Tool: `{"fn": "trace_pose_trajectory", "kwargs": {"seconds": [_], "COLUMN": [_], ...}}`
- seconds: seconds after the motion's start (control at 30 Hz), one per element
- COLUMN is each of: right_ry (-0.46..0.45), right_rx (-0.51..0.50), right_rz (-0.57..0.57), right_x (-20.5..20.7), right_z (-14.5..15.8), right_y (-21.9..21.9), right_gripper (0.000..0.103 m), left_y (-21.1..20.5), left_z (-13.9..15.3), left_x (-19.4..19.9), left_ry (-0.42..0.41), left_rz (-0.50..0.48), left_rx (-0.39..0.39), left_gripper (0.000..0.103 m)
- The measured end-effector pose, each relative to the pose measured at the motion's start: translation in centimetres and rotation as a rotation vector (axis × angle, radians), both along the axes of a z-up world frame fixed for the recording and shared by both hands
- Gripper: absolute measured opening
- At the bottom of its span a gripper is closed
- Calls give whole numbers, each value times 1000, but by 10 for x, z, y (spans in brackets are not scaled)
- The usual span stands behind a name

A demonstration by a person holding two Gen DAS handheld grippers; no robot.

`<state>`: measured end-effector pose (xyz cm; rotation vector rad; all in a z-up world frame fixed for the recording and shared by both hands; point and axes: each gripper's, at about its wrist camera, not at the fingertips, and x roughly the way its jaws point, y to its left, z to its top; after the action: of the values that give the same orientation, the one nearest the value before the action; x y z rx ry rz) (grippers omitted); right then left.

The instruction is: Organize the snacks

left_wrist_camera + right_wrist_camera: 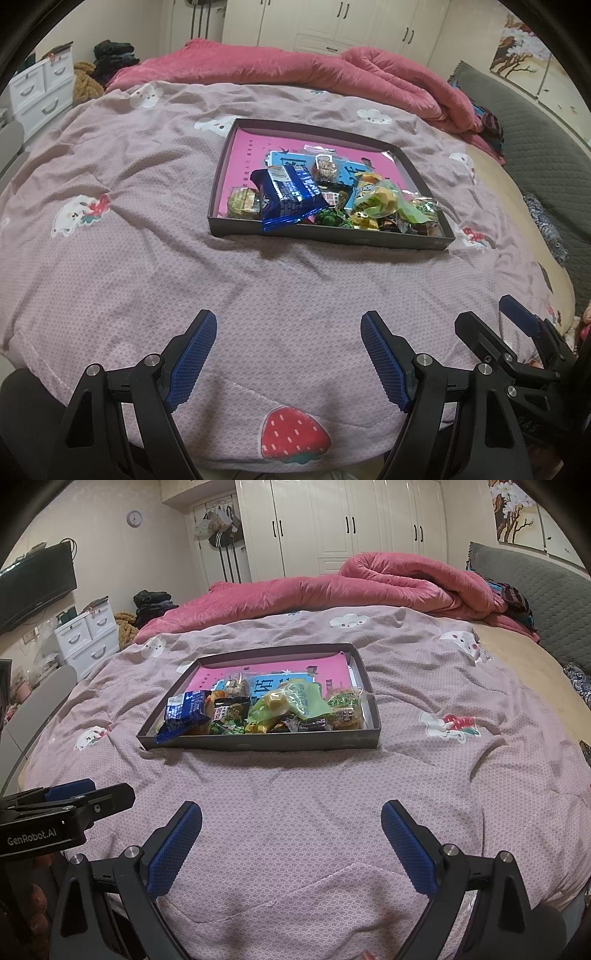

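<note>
A shallow dark box [325, 234] [258, 740] with a pink bottom lies on the bed and holds several wrapped snacks. A blue packet [286, 195] [183, 714] leans over its near left rim. A green bag [384, 197] [291, 699] lies among small candies to the right. My left gripper [288, 325] hovers open over the bedspread, well short of the box, nothing between its fingers. My right gripper [291, 814] is likewise open and empty, near the bed's front edge. Each gripper shows at the other view's side: the right gripper [495, 317] and the left gripper [88, 790].
A mauve patterned bedspread [147, 229] [424, 775] covers the bed. A rolled pink quilt [332, 74] [388, 579] lies beyond the box. A grey headboard [528, 122] [535, 590] is at the right, white drawers [40, 88] [88, 638] at the left, wardrobes behind.
</note>
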<state>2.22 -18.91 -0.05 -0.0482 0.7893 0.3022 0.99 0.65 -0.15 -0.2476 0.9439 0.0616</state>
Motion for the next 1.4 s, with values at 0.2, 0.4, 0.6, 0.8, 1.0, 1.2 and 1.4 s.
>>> {"fn": "trace_pose_trajectory", "kwargs": {"seconds": [0.2,0.4,0.6,0.8,1.0,1.2,1.4], "right_ry": [3,5,7,4,2,2,1], "right_rx": [2,4,4,7,8,11,22], "right_rz": [0,-2,-1,-1,2,1,-17], "right_x": [0,0,0,1,0,1,6], "right_z": [0,-1,-2,-2,-2,-2,-2], "right_y": [-1,-1,-1,-1,-1,-1,-5], "right_gripper": [98,98,98,98,98,98,99], "left_y": [-1,-1,-1,-2,-3,-3,4], "left_z": [0,0,1,3,4,3,4], "left_x": [0,0,0,-1,0,1,2], "left_ry": [6,6,5,-3,-2,12,-4], "left_rz": [-4,-3,-7,-10,-8,2,42], "left_rx": [3,6,5,13,24,39,91], "left_gripper": [81,81,81,81,81,81,81]}}
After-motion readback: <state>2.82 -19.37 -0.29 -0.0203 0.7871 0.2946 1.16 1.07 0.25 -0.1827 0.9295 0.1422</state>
